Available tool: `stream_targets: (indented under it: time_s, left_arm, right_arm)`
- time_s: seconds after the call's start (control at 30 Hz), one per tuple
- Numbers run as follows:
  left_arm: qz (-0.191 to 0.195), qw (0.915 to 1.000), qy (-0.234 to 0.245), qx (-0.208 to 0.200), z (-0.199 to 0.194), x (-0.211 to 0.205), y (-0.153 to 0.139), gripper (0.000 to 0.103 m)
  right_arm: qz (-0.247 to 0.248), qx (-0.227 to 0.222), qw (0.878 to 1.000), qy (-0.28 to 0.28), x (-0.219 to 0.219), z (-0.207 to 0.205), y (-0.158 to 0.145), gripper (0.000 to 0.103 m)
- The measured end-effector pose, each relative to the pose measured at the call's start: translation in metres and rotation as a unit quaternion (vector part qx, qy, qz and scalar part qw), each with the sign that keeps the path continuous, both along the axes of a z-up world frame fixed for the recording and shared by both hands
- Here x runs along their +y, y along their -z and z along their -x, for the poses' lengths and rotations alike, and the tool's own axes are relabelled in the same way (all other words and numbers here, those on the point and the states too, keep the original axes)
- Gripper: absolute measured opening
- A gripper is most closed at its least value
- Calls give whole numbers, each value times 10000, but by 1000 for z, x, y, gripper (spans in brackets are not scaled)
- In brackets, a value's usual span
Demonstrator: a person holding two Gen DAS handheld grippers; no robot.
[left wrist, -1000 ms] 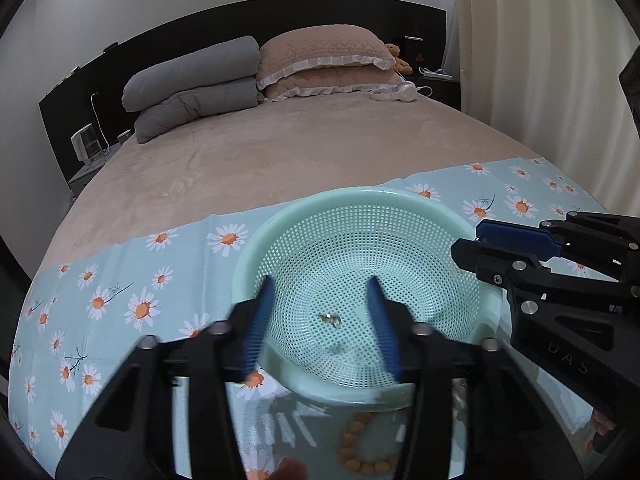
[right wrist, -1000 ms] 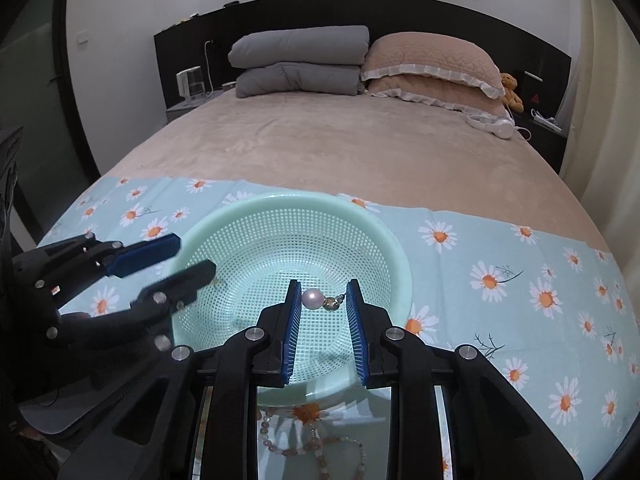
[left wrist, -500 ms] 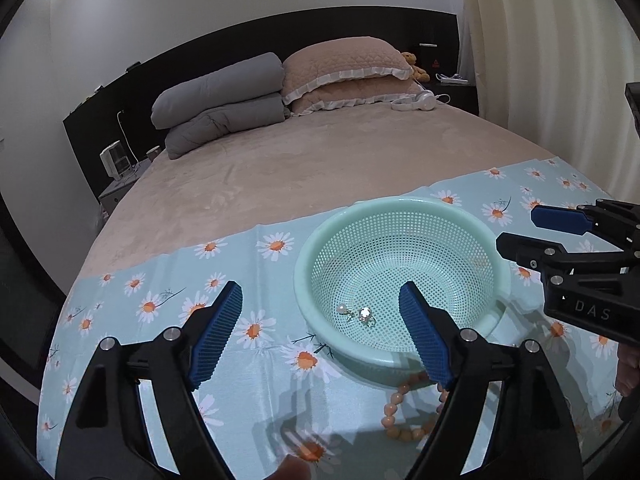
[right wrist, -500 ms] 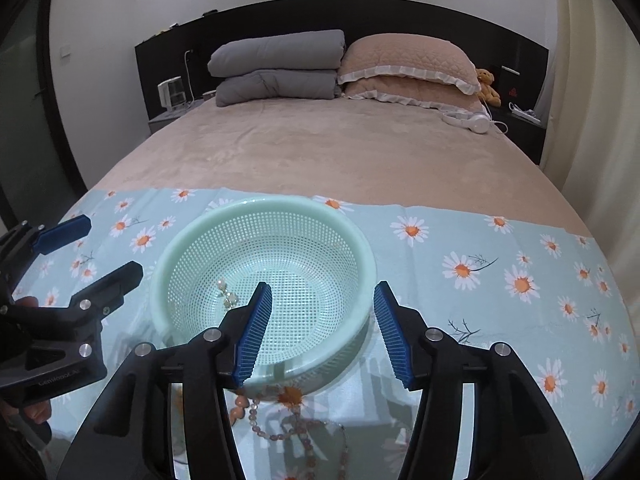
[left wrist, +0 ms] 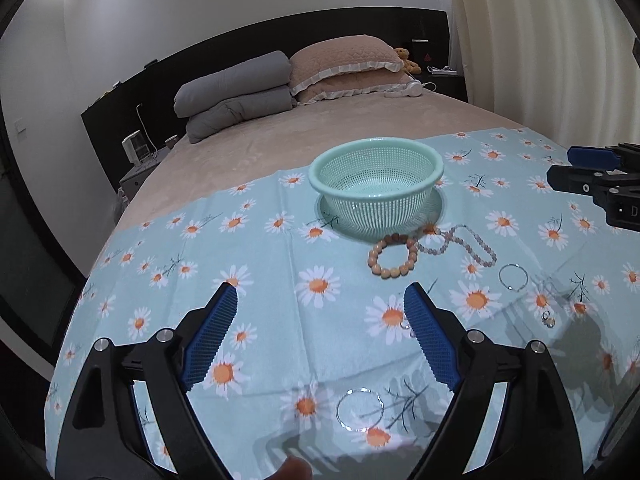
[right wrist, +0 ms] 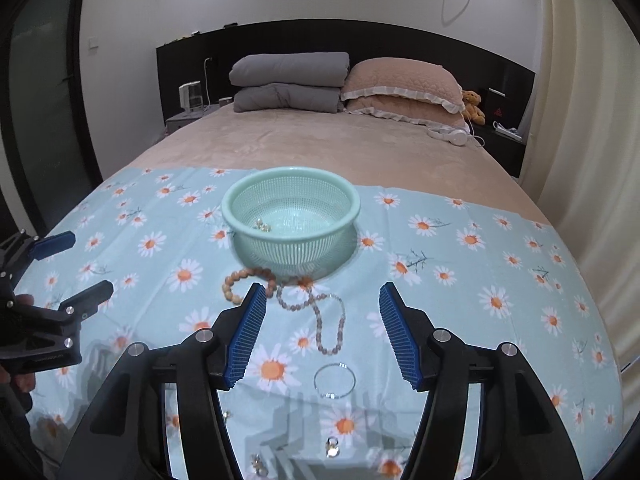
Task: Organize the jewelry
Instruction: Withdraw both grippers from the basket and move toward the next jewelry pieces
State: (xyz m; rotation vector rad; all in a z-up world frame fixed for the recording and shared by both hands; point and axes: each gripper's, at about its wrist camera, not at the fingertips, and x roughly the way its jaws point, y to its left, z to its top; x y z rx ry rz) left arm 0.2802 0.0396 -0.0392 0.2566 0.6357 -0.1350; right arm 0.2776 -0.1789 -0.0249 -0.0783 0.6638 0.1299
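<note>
So both my grippers are empty right now. My left gripper [left wrist: 320, 304] has its jaws spread wide with only daisy cloth [left wrist: 256, 280] showing in the gap, and they've just been opening further. My right gripper [right wrist: 323, 300] has its jaws apart too, also just been opening, nothing pinched; the lower loop of the pale bead necklace [right wrist: 320, 316] shows between the blue pads but it's lying flat on the cloth, not touched.

In the right wrist view, the tan wooden bead bracelet [right wrist: 248, 280] sits just left of centre, right beside the necklace and close to the foot of the mint green basket [right wrist: 240, 204]. The basket is in the middle of the frame, and a pearl earring [right wrist: 262, 226] lies inside it toward the left. A thin silver bracelet [right wrist: 335, 380] is lower centre, and a couple of tiny earrings [right wrist: 331, 446] lie at the bottom edge.

In the left wrist view, the basket is upper centre, the bead bracelet and necklace below it to the right, and a silver hoop [left wrist: 359, 409] at bottom centre between my fingers' bases. My right gripper pokes in at the right edge there.

Further back: the tan bedspread [right wrist: 320, 148], folded grey duvet [right wrist: 288, 80], frilled pillows [right wrist: 404, 88], white headphones [right wrist: 450, 134] and a teddy bear [right wrist: 474, 106].
</note>
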Motion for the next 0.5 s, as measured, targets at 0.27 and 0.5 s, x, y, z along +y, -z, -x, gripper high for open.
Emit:
stream_targets:
  time_s: [0.27, 0.5]
  left_arm:
    - [343, 9992, -189, 63, 54, 14, 44, 84]
    - [443, 9982, -213, 338, 57, 17, 85, 84]
  right_arm:
    - [-155, 305, 9994, 83, 3, 64, 54, 56]
    - [-383, 711, 9967, 26, 4, 79, 105, 56]
